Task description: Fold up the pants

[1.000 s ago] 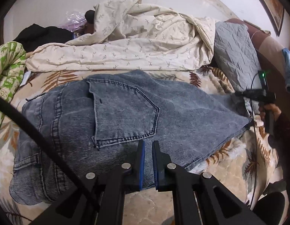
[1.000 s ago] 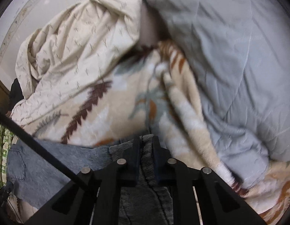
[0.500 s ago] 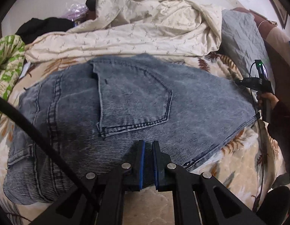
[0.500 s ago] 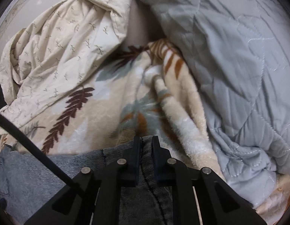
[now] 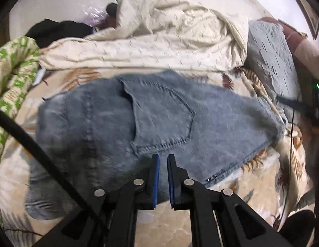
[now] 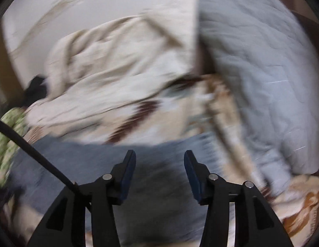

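A bed covered by a cream blanket [image 5: 260, 187] printed with brown leaves. A rumpled cream sheet [image 5: 159, 41] lies along its far edge, a grey quilted cover [image 5: 268, 61] at the far right corner, against a plain pale wall [image 5: 66, 0].

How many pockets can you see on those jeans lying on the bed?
1. A single back pocket shows on the upper face of the folded jeans, near their middle in the left wrist view. Others may be hidden underneath or in the blurred part.
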The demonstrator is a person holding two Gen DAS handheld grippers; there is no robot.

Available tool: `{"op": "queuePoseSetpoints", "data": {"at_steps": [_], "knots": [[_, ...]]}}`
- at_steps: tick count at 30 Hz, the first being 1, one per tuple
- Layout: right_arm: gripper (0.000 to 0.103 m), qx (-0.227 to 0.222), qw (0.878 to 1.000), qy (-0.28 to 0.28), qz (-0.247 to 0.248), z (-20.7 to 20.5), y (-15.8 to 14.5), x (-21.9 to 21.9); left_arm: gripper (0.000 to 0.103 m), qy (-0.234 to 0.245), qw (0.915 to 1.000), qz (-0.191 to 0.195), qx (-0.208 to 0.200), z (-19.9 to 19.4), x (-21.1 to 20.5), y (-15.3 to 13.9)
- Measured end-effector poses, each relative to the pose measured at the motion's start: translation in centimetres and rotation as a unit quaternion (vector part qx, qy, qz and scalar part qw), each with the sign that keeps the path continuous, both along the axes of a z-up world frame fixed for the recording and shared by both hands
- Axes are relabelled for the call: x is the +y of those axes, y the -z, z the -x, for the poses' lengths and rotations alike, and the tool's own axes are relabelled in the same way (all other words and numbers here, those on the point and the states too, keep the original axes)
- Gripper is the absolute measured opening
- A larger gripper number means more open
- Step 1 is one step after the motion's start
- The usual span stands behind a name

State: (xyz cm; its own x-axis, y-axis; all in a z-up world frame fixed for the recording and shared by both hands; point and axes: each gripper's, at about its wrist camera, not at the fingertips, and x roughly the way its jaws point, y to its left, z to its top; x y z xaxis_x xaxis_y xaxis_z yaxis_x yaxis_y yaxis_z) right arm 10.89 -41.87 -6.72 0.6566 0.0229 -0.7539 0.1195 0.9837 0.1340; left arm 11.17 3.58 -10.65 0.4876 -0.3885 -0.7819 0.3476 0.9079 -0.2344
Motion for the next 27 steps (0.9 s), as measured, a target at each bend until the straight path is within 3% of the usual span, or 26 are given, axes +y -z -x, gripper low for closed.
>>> {"op": "queuePoseSetpoints", "data": {"at_steps": [2, 5, 8, 13, 15, 20, 22, 27], "knots": [[0.05, 0.011, 0.999, -0.034, -0.023, 0.2, 0.5, 3.2, 0.01, -0.008, 1.0, 0.005, -0.001, -0.4, 0.2, -0.2], [0.05, 0.03, 0.995, -0.084, -0.039, -0.5, 1.9, 8.9, 0.01, -0.014, 0.9996, -0.026, 0.003, -0.9, 0.3, 0.8], [0.05, 0.062, 0.99, -0.127, -0.001, -1.5, 4.2, 14.8, 0.01, -0.014, 0.9984, -0.046, 0.031, -1.2, 0.8, 2.5], [0.05, 0.117, 0.98, -0.155, 0.047, -0.8, 8.2, 19.3, 0.01, -0.014, 0.9976, -0.01, 0.067, -0.9, 2.6, 3.6], [0.05, 0.116, 0.98, -0.151, 0.057, 0.5, 8.8, 19.8, 0.01, -0.011, 0.9975, -0.007, 0.07, -0.6, 2.8, 4.0], [0.05, 0.138, 0.976, -0.157, 0.055, 1.1, 8.3, 20.0, 0.01, -0.018, 0.9983, 0.0, 0.056, 0.2, 3.1, 2.9], [0.05, 0.151, 0.972, -0.171, 0.048, 0.2, 7.0, 19.8, 0.01, -0.014, 0.9994, 0.003, 0.032, 0.7, 2.8, 1.7], [0.05, 0.087, 0.974, -0.207, -0.017, -3.8, 0.4, 20.3, 0.016, 0.014, 0.9988, 0.039, -0.026, 1.2, 1.2, -0.6]]}}
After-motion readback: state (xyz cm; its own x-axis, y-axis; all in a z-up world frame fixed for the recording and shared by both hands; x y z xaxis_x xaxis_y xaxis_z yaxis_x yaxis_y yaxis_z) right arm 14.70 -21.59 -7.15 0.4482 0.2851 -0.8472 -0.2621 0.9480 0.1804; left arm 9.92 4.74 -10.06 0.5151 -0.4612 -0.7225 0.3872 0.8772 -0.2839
